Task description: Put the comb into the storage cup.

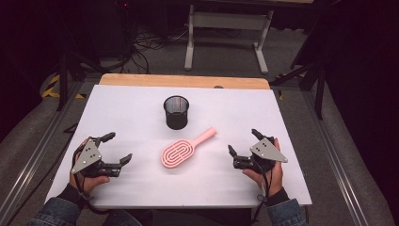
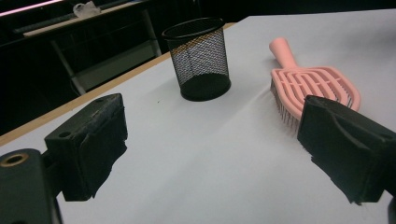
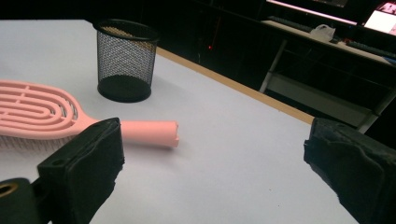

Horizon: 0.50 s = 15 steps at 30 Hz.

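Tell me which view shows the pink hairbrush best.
The high view: the whole pink hairbrush lies unobstructed beside the mesh cup. The left gripper view has a jaw overlapping its head; the right gripper view cuts off its head.

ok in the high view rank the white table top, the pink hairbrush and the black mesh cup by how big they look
1. white table top, by far the largest
2. pink hairbrush, long from head to handle
3. black mesh cup, a bit smaller than the brush, though it stands farther from the camera, so that gap is unsure
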### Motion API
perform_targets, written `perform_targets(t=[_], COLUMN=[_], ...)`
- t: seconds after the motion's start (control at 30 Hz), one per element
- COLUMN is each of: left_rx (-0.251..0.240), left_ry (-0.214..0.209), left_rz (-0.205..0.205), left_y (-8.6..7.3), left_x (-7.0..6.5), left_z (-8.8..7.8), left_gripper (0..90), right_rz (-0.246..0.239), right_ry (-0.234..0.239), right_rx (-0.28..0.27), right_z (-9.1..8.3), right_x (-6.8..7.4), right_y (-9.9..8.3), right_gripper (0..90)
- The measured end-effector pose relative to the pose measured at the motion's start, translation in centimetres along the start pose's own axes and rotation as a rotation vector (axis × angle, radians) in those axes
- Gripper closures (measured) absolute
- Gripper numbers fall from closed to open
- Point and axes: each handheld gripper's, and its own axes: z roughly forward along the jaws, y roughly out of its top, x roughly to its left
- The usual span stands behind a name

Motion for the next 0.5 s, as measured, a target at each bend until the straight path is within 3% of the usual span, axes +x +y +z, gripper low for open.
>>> perform_targets(t=[0.2,0.33,0.5], left_rx=[-0.003,-0.001,-0.003], left_ry=[-0.003,-0.006,-0.011], left_rz=[-0.008,0.0,-0.007], left_y=[-0.1,0.0,-0.1], left_x=[0.1,0.1,0.1], left_z=[0.0,0.0,0.1], left_gripper=[9.3,9.3,9.0], right_rz=[0.0,-0.004,0.027], right_ry=[0.056,0.087,0.131], right_rx=[0.064,0.028,-0.008], right_z=[1.9,2.9,4.2], right_x=[-0.3,-0.3,-0.2], right_y=[1.3,2.4,3.6], right_gripper=[9.2,9.8,12.1])
